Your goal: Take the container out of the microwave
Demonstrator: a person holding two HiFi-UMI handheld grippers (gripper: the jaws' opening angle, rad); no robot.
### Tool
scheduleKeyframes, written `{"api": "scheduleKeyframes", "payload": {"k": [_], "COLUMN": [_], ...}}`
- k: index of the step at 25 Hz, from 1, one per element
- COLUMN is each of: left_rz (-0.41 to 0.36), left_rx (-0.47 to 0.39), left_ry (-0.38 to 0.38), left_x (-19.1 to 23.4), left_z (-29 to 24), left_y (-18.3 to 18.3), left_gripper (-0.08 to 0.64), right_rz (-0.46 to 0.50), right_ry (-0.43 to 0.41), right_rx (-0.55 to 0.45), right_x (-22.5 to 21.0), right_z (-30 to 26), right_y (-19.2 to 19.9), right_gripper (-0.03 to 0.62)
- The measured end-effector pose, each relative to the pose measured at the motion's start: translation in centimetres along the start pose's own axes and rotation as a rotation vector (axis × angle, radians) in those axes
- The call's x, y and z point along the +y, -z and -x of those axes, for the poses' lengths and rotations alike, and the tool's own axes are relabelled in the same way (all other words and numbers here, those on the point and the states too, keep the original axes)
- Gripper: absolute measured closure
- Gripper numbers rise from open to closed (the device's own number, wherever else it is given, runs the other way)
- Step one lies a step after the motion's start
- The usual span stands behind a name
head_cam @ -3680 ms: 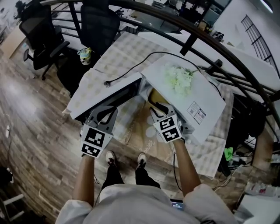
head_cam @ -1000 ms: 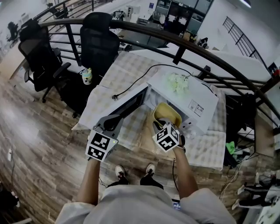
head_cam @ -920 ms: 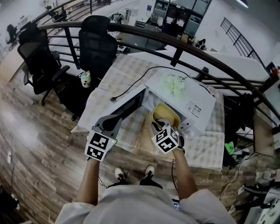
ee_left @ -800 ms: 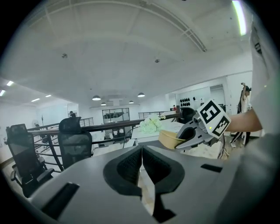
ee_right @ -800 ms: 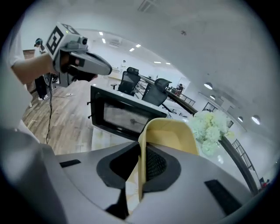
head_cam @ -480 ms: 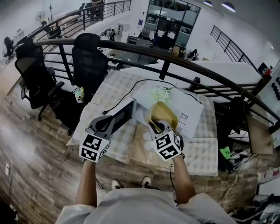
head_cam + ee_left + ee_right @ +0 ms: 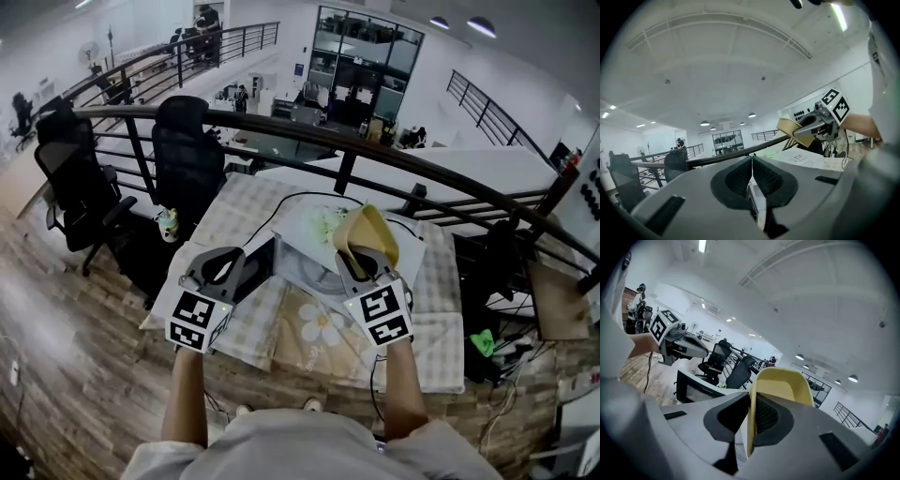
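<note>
Right gripper (image 7: 364, 265): jaws clamped on wall of container (image 7: 367, 234), one pad inside, one outside. Container sticks up beyond jaws, at centre of frame, over top of microwave (image 7: 295, 234), outside cavity. Left gripper (image 7: 221, 269): jaws together, empty, at left of frame, well apart from container.

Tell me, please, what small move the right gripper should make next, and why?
Probably lower the right gripper toward the tablecloth in front of the microwave: its jaws pinch the yellow container by its wall, and the container hangs tilted in the air, already out of the microwave.
</note>
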State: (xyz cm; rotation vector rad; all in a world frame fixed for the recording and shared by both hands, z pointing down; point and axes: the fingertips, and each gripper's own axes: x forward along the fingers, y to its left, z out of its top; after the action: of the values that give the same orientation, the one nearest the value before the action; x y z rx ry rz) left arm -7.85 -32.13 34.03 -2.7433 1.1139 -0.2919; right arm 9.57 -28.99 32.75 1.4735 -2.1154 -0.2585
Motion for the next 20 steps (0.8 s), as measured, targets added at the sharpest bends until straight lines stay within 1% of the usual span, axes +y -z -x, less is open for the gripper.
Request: {"api": "scheduleKeyframes", "payload": {"k": [5,10,17,20], "left_rz": [-0.039,-0.061,-0.073,-0.077], "left_rx": [-0.042,-0.080,-0.114,-0.116], "left_ry": [-0.005,-0.012,-0.012,-0.007], "left_x": [0.2,0.3,0.4,0.4], "left_z": [-0.3,0.2,0.6,0.6], "left_y": [-2.7,-4.4,-6.3,-6.5], "left_gripper": [0.538,0.538,0.538,0.538], "right_rz": [0.001,0.020,0.047,0.044], "right_ry": [0.037,0.064,0.051,0.044], "right_rx": [-0.059,-0.091,-0.104,-0.102], "right_x": [-2.3,-2.9,-2.9,-2.8], "right_z": [1.7,3.2,3.8,3.7], "right_y": [-2.0,-3.1,-3.9,-3.9], "right_gripper": [0.554,0.555,0.558,0.560]}}
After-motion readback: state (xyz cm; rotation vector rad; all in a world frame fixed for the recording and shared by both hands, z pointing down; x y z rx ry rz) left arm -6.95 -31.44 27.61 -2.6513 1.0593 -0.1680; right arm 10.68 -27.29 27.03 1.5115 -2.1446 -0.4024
